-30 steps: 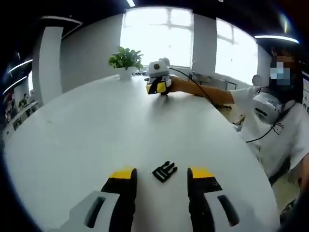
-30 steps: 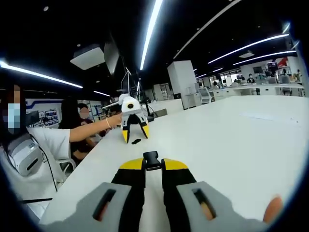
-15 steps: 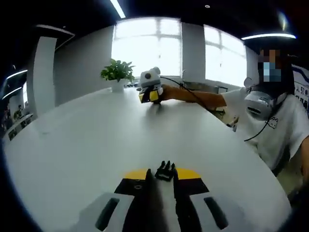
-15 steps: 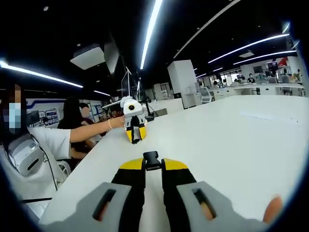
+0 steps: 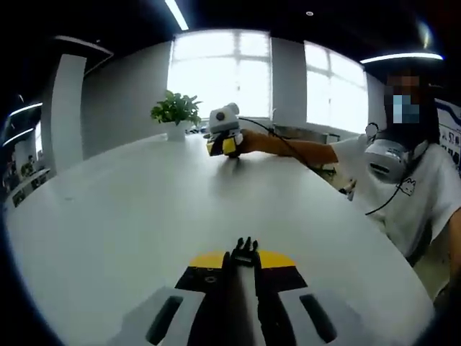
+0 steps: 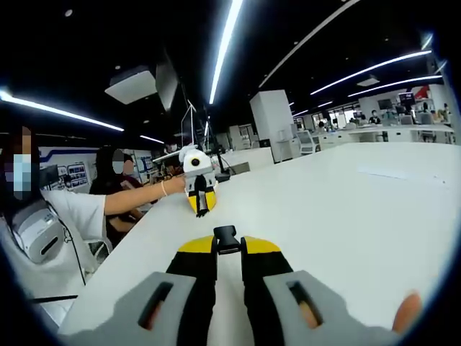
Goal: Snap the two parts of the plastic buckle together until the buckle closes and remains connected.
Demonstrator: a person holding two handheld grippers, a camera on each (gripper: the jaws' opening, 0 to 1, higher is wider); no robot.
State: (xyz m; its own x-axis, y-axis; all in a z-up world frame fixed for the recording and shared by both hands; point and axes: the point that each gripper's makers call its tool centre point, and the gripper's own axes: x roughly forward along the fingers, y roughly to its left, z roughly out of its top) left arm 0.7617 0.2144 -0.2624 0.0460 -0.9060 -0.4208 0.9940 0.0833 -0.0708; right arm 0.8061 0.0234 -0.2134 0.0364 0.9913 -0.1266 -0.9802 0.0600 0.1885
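In the left gripper view my left gripper point(image 5: 243, 262) is shut on the pronged half of the black buckle point(image 5: 245, 251), whose prongs poke out past the yellow tips. Far across the white table point(image 5: 130, 209) my right gripper point(image 5: 223, 143) rests near the plant, held by a person's hand. In the right gripper view my right gripper point(image 6: 228, 248) is shut on the socket half of the black buckle point(image 6: 226, 236), low over the table. My left gripper point(image 6: 199, 197) stands further along the table, jaws together, prongs too small to make out.
A potted plant point(image 5: 174, 109) stands at the table's far edge by the windows. The person point(image 5: 410, 173) sits along the table's right side in the left gripper view. Other desks point(image 6: 374, 130) and people point(image 6: 115, 180) fill the room behind in the right gripper view.
My left gripper went from open around the pronged half lying on the table to shut on it, and has lifted slightly. My right gripper has stayed shut on the socket half.
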